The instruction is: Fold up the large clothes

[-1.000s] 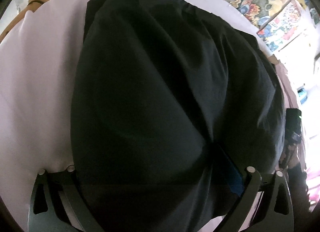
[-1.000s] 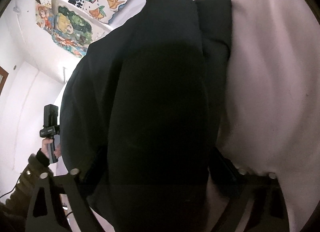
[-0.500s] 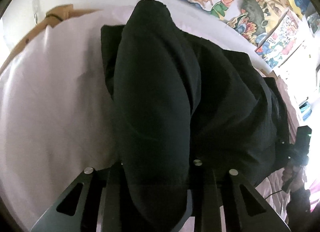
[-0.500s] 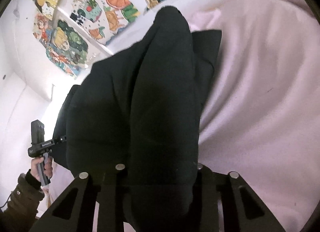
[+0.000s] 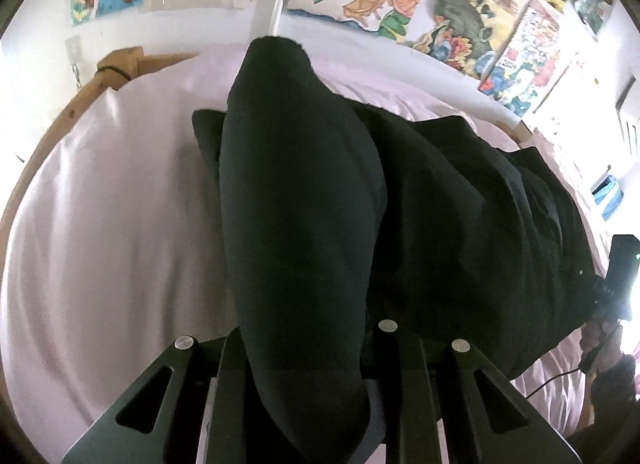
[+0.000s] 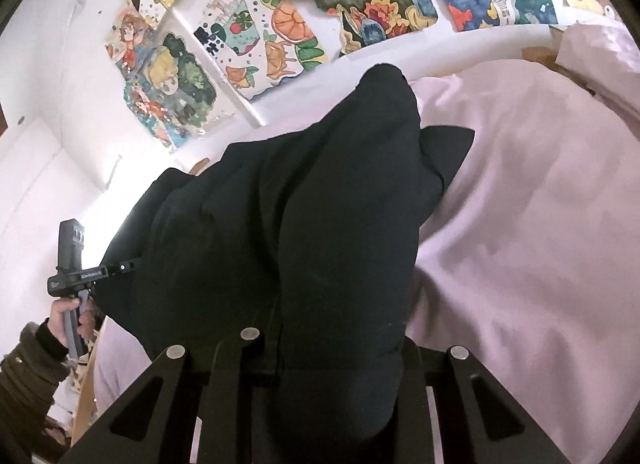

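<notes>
Pale pink bedding [image 5: 100, 224] fills the lower frame, with the black garment [image 5: 304, 204] heaped centre. Left gripper [image 5: 304, 380] and right gripper [image 6: 332, 384] have just been closing and now clench its near edge. Soft, limp and fairly heavy, it probably sags; corners look the best hold.

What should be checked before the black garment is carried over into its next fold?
1. Left gripper shut on black garment: ok; jaws just closed on a bunched edge.
2. Right gripper shut on the same garment: ok; jaws just closed.
3. Cloth between the two grips taut: not ok, it sags.
4. Far end resting on the pink sheet: ok.
5. Landing spot on the sheet free: cannot tell, garment hides it.
</notes>
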A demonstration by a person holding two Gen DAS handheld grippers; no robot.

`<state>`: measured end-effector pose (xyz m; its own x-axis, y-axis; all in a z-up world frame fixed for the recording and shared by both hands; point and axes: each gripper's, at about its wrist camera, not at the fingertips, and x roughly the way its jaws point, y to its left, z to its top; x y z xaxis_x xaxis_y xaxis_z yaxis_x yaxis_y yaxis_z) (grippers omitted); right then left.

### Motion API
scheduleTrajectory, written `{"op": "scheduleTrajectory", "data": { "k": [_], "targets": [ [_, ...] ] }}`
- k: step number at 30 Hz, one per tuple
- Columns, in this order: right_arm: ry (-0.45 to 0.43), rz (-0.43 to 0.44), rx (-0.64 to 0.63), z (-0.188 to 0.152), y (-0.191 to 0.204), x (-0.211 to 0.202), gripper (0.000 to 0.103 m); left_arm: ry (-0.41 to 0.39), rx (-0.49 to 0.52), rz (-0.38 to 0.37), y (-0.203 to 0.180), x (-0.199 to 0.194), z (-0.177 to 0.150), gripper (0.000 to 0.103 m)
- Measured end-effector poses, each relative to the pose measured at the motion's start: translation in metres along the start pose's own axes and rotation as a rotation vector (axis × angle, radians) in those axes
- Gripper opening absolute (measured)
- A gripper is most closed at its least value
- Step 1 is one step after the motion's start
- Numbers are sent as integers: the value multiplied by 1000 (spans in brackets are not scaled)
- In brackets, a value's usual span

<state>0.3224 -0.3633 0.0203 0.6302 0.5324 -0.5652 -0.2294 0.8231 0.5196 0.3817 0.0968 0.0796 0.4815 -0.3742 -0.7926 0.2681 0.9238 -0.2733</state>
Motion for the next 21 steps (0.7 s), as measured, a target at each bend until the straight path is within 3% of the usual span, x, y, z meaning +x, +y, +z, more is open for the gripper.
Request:
{"op": "scheduleTrajectory", "data": {
  "k": [15,21],
  "targets": [
    [-46,-73,-105,-46,64,-68,22,-23,56,-17,-35,-59,-55,16],
    [-13,-110,-91,-75,65,-64,22,-15,40,-14,-28,-55,-86,16]
  ]
}}
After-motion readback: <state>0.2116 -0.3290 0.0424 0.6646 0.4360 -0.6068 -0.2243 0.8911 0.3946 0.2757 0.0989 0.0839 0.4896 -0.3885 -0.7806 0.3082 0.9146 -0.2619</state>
